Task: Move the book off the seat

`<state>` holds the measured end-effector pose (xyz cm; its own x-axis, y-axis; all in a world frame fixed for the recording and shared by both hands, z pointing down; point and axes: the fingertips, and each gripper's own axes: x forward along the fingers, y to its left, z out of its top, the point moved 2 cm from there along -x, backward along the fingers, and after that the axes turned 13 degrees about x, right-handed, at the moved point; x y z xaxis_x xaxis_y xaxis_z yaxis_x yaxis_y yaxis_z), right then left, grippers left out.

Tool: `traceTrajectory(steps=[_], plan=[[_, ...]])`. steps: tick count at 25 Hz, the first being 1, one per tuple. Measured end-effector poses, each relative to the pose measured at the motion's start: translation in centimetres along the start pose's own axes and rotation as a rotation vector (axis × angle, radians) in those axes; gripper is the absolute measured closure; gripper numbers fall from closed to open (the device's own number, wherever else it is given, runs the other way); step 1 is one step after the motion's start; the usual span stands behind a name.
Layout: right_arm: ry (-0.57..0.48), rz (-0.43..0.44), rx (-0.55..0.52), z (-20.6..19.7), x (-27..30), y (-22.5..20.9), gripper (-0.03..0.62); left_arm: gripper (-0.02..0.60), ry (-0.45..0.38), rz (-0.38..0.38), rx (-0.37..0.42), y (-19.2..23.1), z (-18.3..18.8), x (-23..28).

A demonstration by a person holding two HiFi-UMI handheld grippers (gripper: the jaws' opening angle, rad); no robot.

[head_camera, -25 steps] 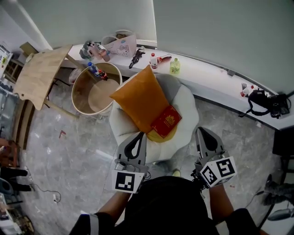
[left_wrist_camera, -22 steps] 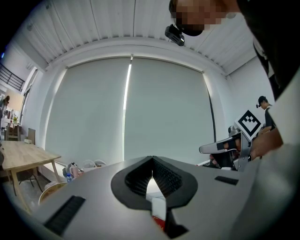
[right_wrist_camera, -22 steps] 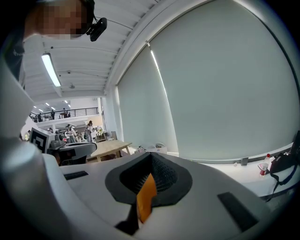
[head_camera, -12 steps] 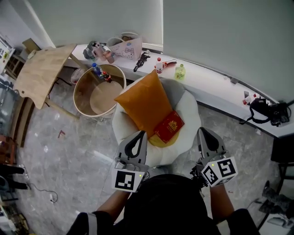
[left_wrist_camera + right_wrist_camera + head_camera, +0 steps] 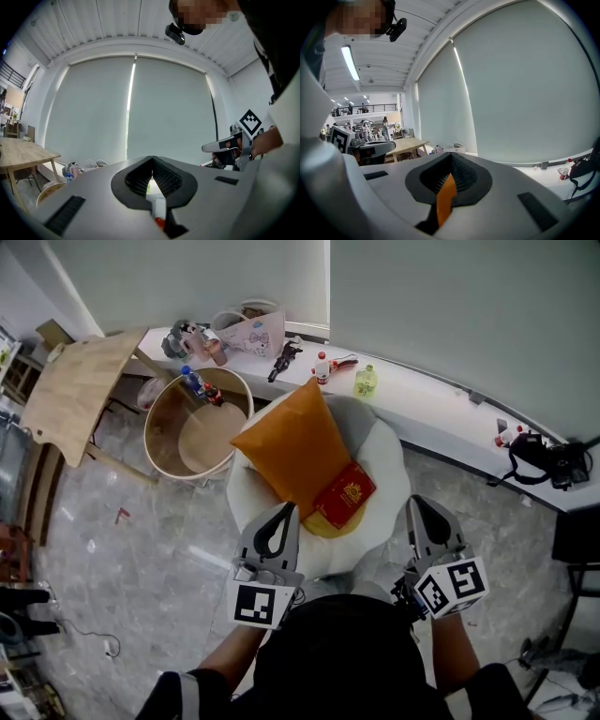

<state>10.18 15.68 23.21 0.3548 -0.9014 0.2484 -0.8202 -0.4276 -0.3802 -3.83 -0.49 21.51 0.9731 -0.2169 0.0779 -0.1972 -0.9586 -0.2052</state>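
Red book on the seat, with both grippers clenched and empty short of it.

The book lies on a yellow pad at the front of the white seat, its upper edge against an orange pillow that fills the seat's back. The left gripper is over the seat's front left edge, near the book but not touching it, jaws pressed together with nothing between them. The right gripper is off the seat's right side, apart from the book, jaws likewise together on nothing. A round wooden tub stands just left of the seat, and a white ledge with small bottles runs behind it.
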Motion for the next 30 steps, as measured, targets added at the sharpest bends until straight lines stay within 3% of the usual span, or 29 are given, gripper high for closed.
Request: traceTrajectory(steps=[30], plan=[[0.006,-0.02,-0.027,0.07,-0.56,0.45,0.586,0.571,-0.013,-0.006,-0.044,-0.16,-0.24,-0.51]])
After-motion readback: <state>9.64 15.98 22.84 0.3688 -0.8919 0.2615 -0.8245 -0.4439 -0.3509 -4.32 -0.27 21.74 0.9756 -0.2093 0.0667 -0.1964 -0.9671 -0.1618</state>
